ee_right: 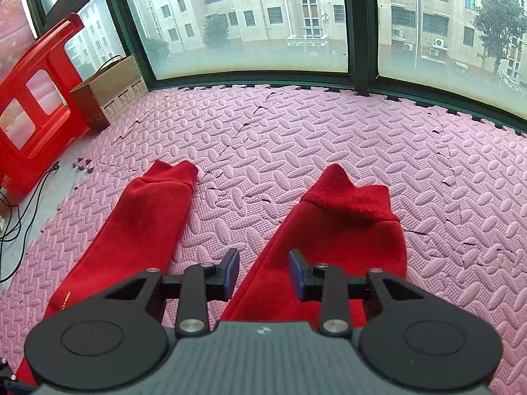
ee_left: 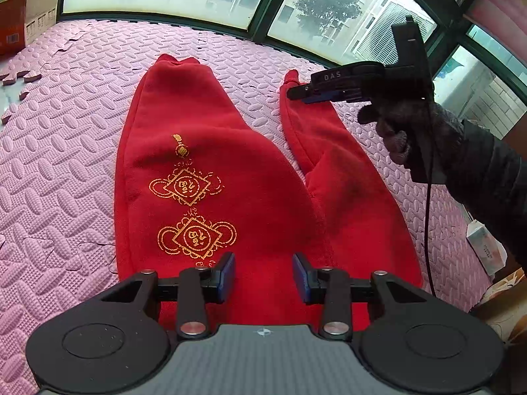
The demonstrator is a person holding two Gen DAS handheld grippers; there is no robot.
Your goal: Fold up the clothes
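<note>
Pink foam matting (ee_right: pixel 296 138) by the window carries red trousers (ee_left: pixel 210 171) laid flat, legs splayed apart for folding. Left gripper (ee_left: pixel 263 271) hovers part-open, empty, near the waist; right gripper (ee_right: pixel 263 271), likewise part-open and empty, hangs above the right leg near its cuff (ee_right: pixel 349 197), likely to pinch it.

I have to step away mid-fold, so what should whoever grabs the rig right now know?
Left hand-held gripper: open, empty, over the red trousers near the gold print.
Right hand-held gripper: open, empty, above the right leg, short of its cuff.
Trousers lie flat on the pink foam mat, legs spread apart.
Done: no fold visible.
Left: all folding.
</note>
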